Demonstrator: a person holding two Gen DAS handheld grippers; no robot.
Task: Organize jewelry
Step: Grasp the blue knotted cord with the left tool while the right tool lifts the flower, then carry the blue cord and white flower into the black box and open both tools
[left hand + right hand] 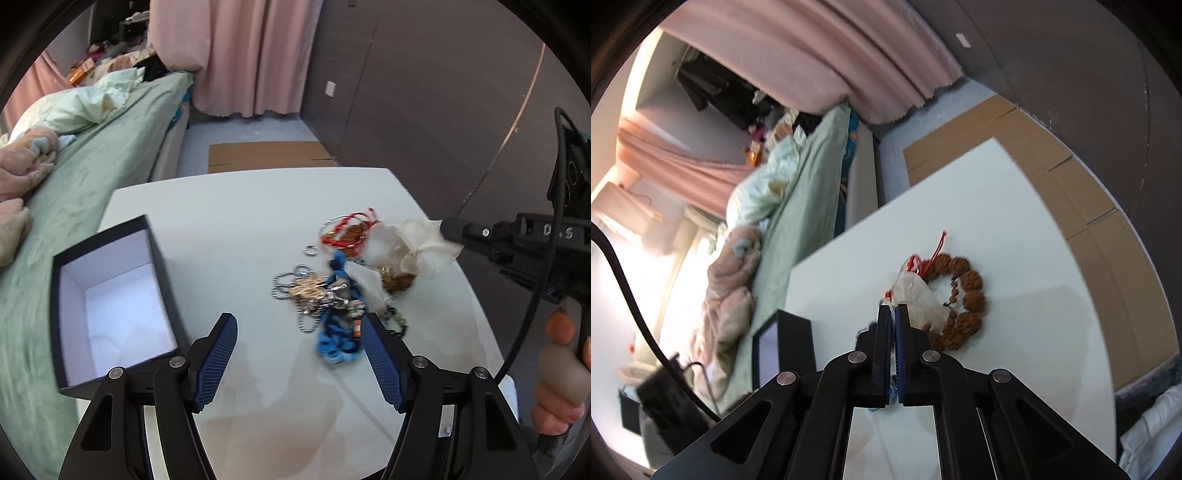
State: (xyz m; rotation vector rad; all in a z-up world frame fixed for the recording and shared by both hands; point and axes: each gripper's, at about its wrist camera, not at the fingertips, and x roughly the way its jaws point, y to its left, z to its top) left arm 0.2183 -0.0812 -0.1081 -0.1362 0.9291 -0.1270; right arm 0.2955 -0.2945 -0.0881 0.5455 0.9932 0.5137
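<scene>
A tangle of jewelry [325, 291] lies on the white table [229, 221]: ball chains, a blue braided cord [336, 343], red cord [345, 230] and a brown bead bracelet [966, 295]. My left gripper [299, 319] is open just in front of the pile, its right finger beside the blue cord, and nothing is pressed between the pads. My right gripper [894, 308] is shut on the edge of a sheer white pouch [919, 295] that lies over the bracelet. In the left wrist view the right gripper [448, 227] reaches in from the right to the sheer white pouch [410, 243].
An open dark box [110, 302] with a white inside stands at the table's left edge, also seen as the dark box [794, 343]. A green bed [92, 177] runs along the left. Flattened cardboard [269, 157] lies on the floor beyond the table. A person's hand [561, 373] grips the right handle.
</scene>
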